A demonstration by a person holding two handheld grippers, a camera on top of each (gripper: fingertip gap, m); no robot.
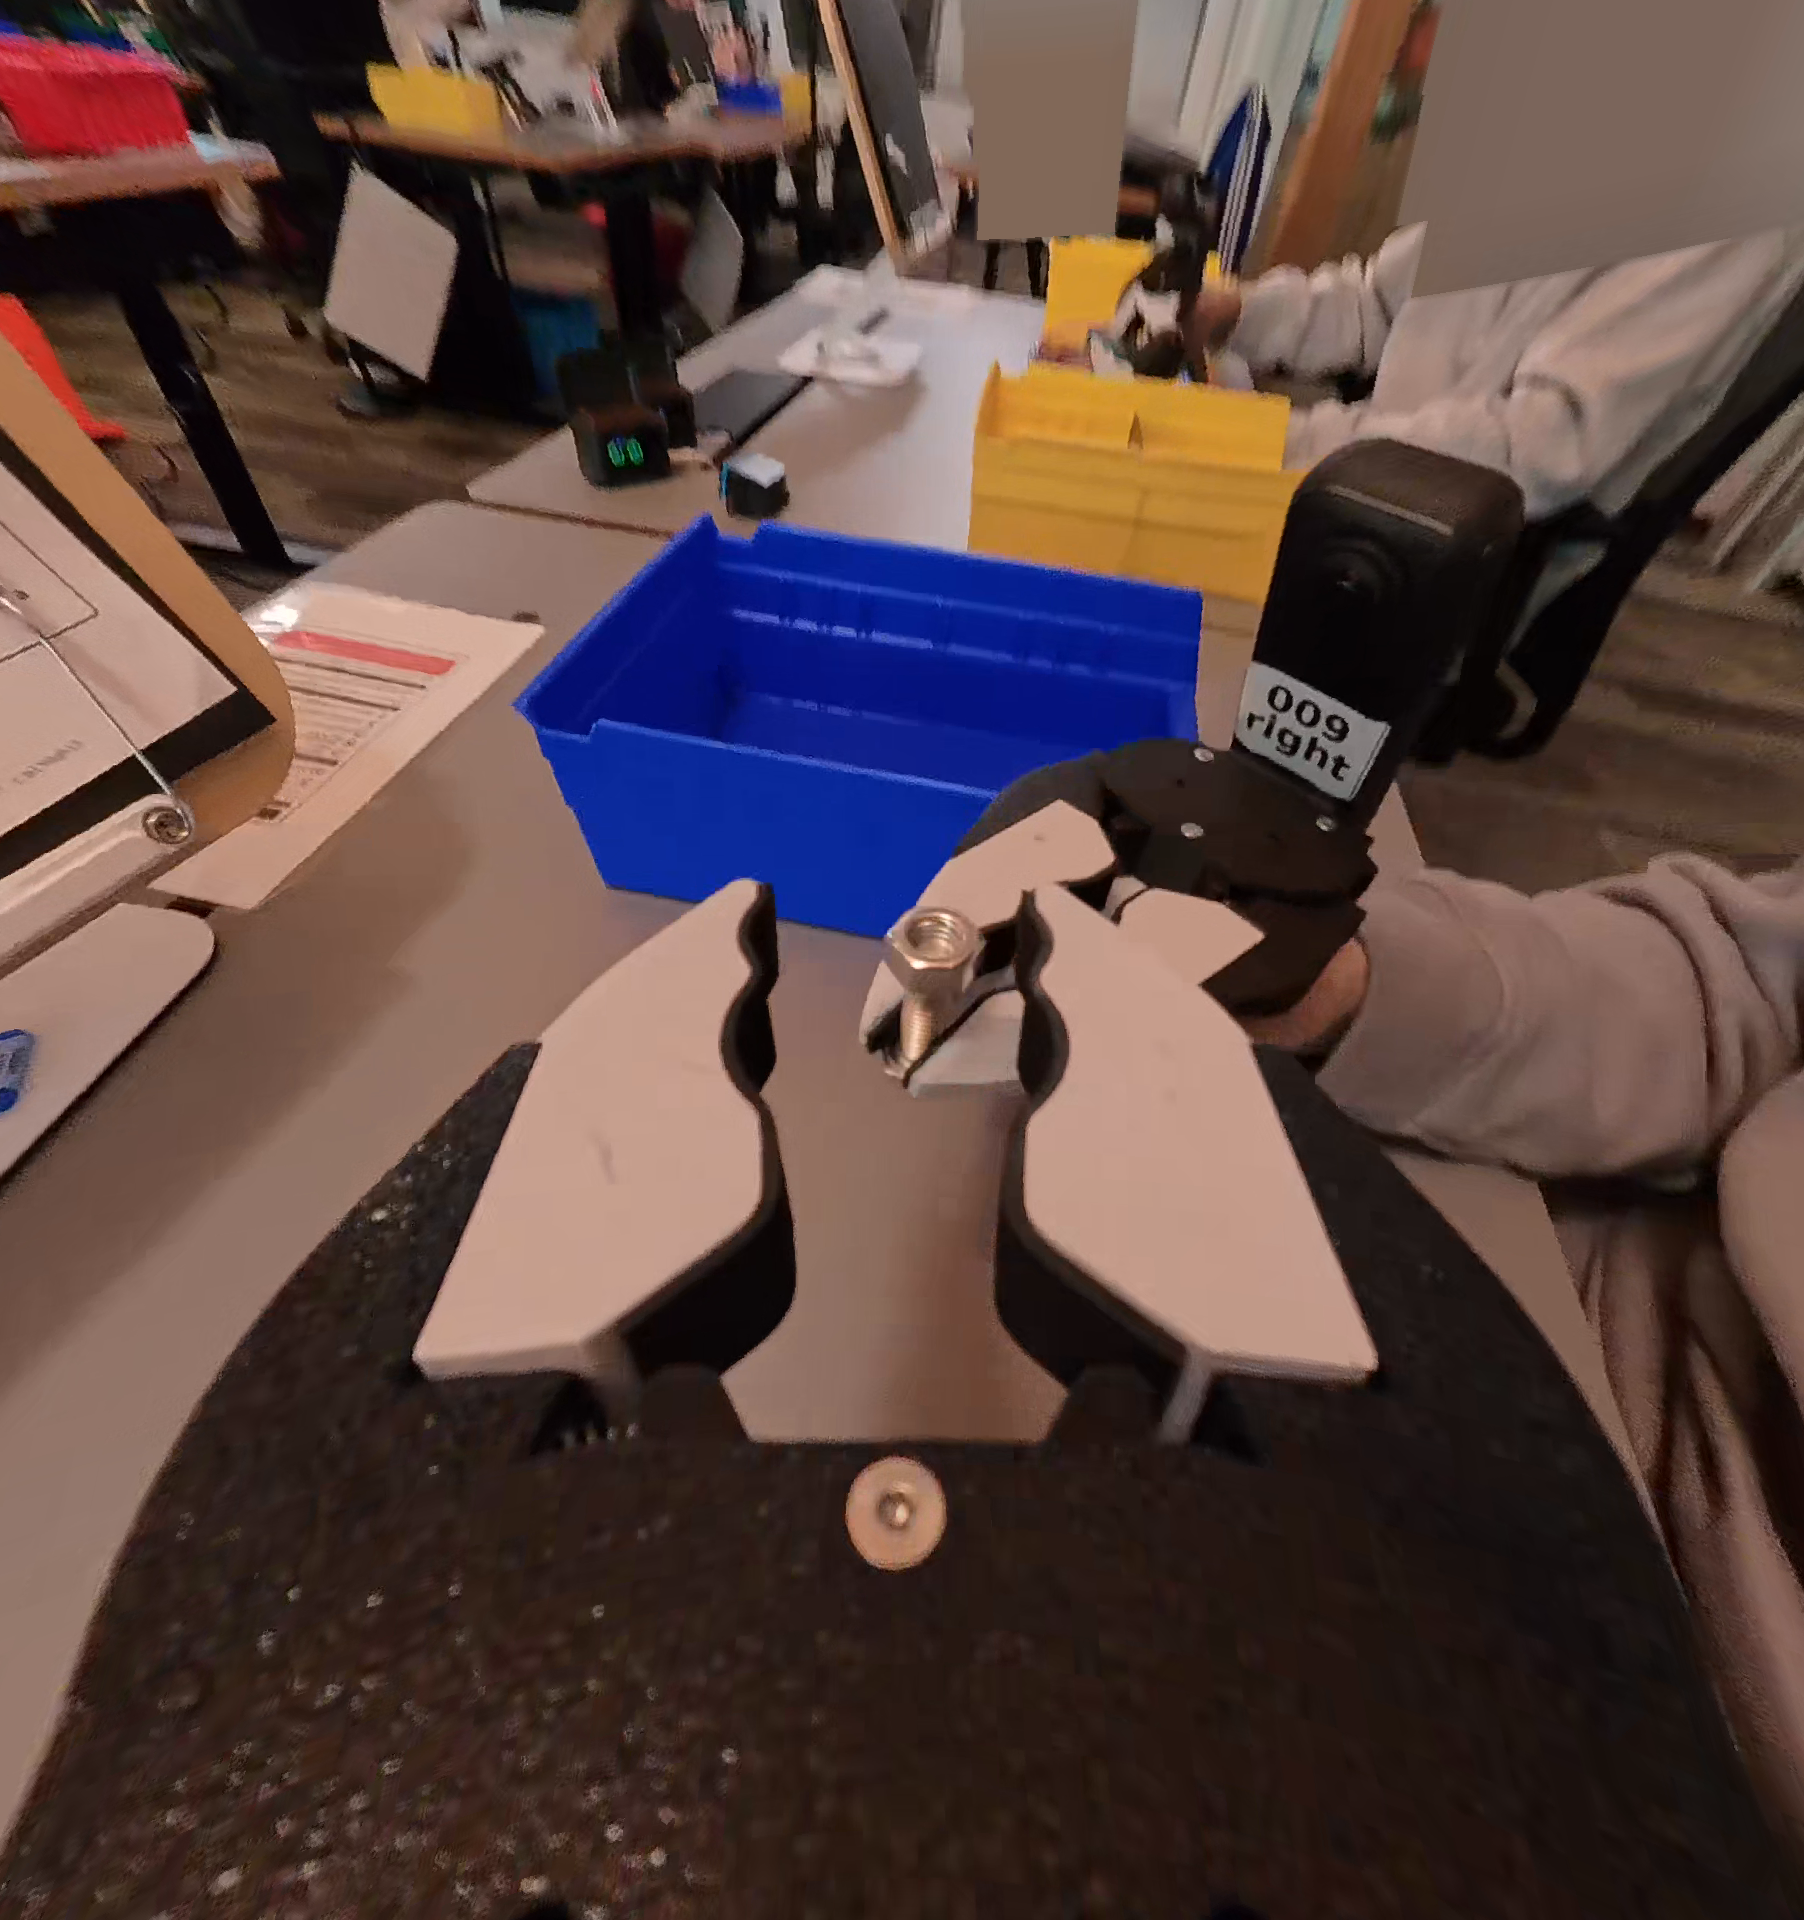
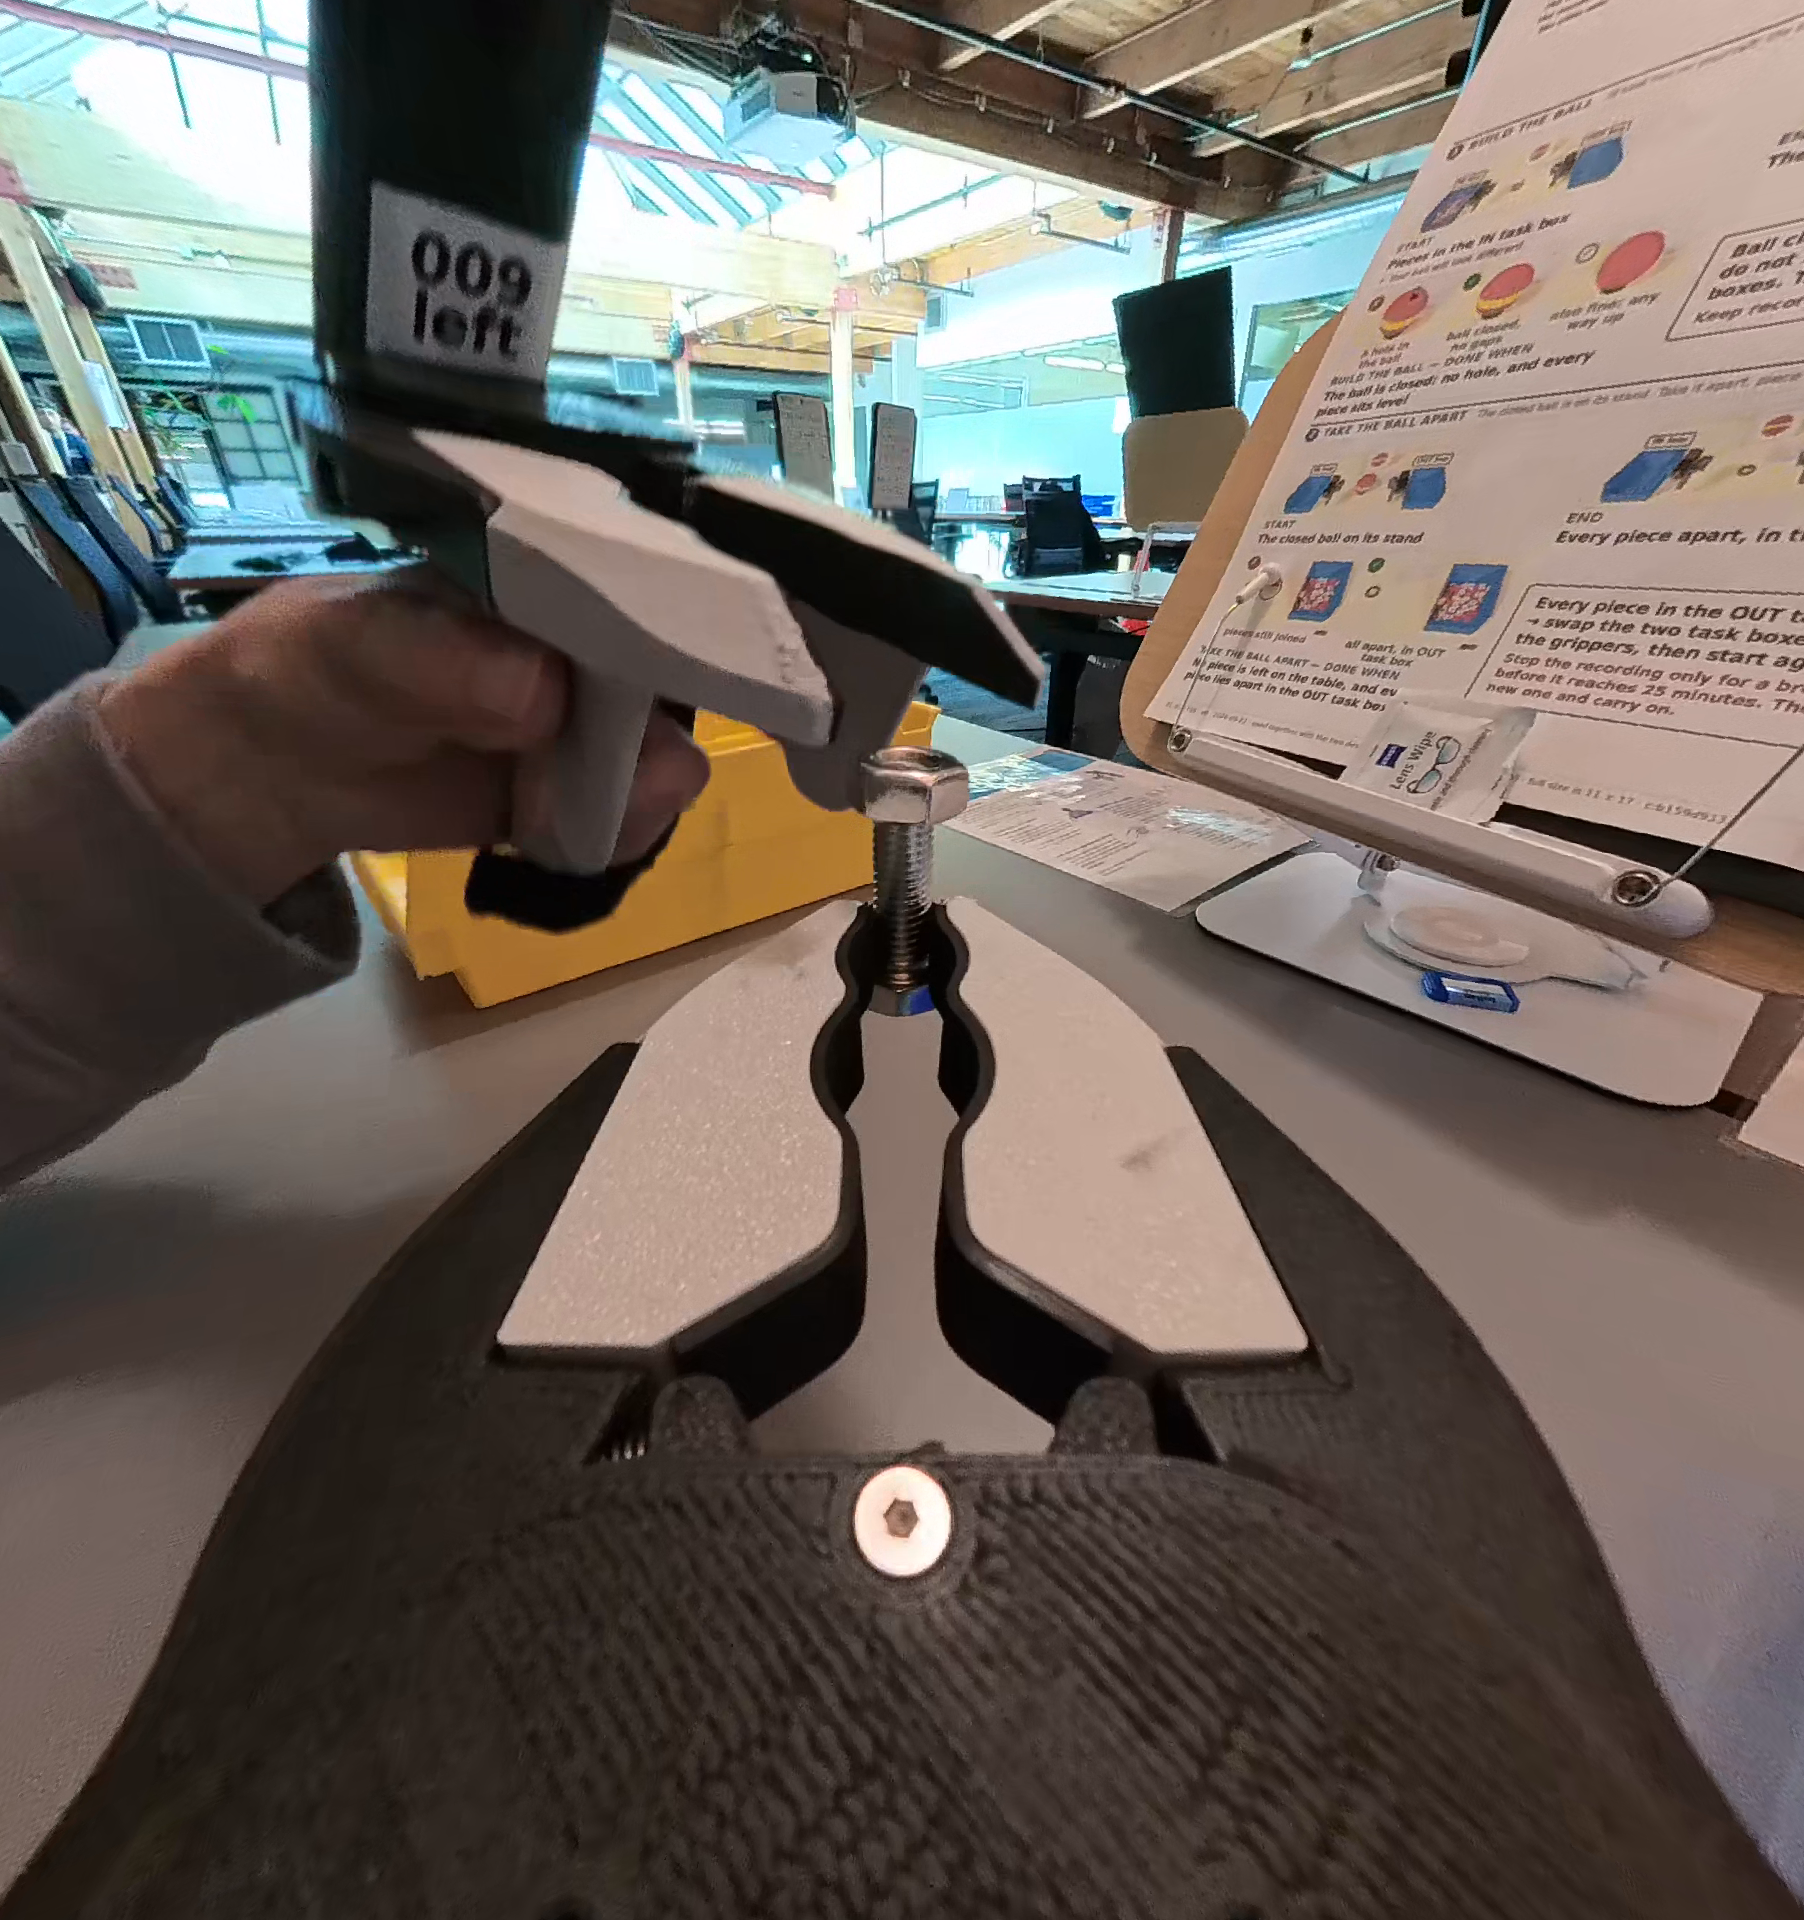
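A steel bolt (image 2: 903, 894) stands upright in the right gripper (image 2: 903, 977), whose black pads (image 2: 844, 997) press on its lower shank just above the head, so the jaws stand narrow around it; a hex nut (image 2: 913, 784) sits on the bolt's top end. The left gripper (image 1: 893, 997) has its jaws wide with nothing between the pads, and the nut lies just ahead of its right finger (image 1: 1116, 1122). The right wrist view shows one left finger right beside the nut from above; whether it touches, I cannot tell. The left wrist view alone shows a blue bin (image 1: 856, 717) behind the bolt toward the counter's (image 1: 441, 997) far edge, with yellow bins (image 1: 1126, 488) farther back. The right view alone shows an instruction board (image 2: 1563, 436) on a stand near the counter's right edge, a leaflet (image 2: 1126, 821) before it and a small blue card (image 2: 1469, 992) on its base. The left hand (image 2: 358, 727) grips its handle from the side, fingers curled round the trigger; the right hand (image 1: 1303, 997), in a grey sleeve (image 1: 1563, 997), holds its gripper level from the right.
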